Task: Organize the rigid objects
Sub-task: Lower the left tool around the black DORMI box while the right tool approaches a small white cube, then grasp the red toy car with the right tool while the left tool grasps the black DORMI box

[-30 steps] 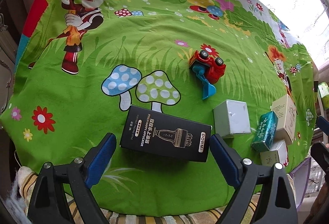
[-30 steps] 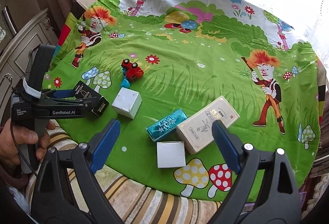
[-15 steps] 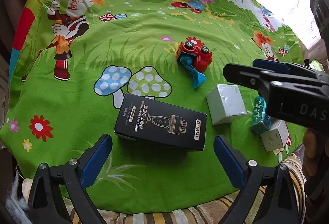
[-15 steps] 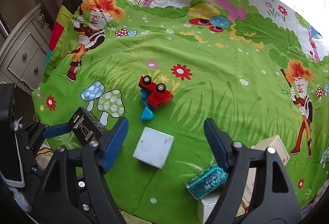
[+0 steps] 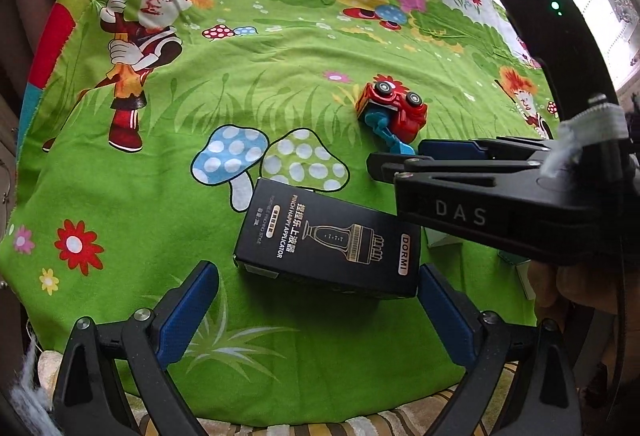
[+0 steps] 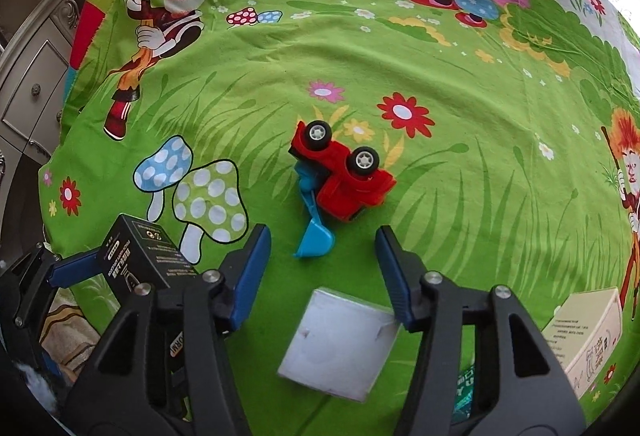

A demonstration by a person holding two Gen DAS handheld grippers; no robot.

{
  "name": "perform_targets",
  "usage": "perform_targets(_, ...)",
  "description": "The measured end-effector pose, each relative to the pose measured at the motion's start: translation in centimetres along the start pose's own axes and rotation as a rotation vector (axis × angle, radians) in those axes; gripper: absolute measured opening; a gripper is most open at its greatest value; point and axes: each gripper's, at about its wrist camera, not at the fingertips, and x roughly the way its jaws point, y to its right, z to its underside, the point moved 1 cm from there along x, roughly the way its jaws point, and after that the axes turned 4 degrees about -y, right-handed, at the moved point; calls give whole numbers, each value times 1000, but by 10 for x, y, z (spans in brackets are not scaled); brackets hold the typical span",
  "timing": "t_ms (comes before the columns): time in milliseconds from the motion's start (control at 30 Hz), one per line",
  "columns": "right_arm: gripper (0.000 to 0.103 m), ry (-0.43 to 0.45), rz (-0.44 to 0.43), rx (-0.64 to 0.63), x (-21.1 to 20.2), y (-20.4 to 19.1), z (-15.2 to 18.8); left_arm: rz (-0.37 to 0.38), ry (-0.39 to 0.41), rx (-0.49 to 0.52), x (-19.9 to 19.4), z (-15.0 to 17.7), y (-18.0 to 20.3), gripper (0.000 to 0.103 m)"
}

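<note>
The right gripper (image 6: 322, 268) has its blue fingers (image 6: 252, 272) apart with nothing clamped; they've just been closing in. The small white cardboard cube (image 6: 340, 344) sits right under them toward the near edge of the tabletop (image 6: 460, 96), the overturned red toy digger with its blue scoop (image 6: 340, 180) just beyond. The left gripper (image 5: 316, 316) is wide open, and the black printed box (image 5: 328, 242) lies crosswise just ahead of its fingers.

Left gripper (image 5: 318, 294): pointed steeply down, jaws spread wide, blue pads (image 5: 188, 310) apart and clear of contact, nothing pressed between. Right gripper (image 6: 323, 268): also pitched steeply down, jaws at partial gap, just been closing, pads (image 6: 250, 276) not pressing on anything; no grip seen. From left wrist view, right gripper (image 5: 404, 162) seen side-on at right, reaching across in front of left, fingers lying level in frame. Hand (image 5: 576, 286) partly visible beneath its body, wrapped on handle.
</note>
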Motion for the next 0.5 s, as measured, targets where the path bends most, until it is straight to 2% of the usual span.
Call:
perform_targets(67, 25, 8, -5, -5, -1, 1, 0, 1, 3, -1, 0, 0, -1, 100)
perform_targets(133, 18, 13, -27, 14, -4, 5, 0, 3, 4, -2, 0, -1, -1, 99)
perform_targets(500, 17, 116, -90, 39, -47, 6, -7, 7, 6, -10, -1, -1, -1, 99)
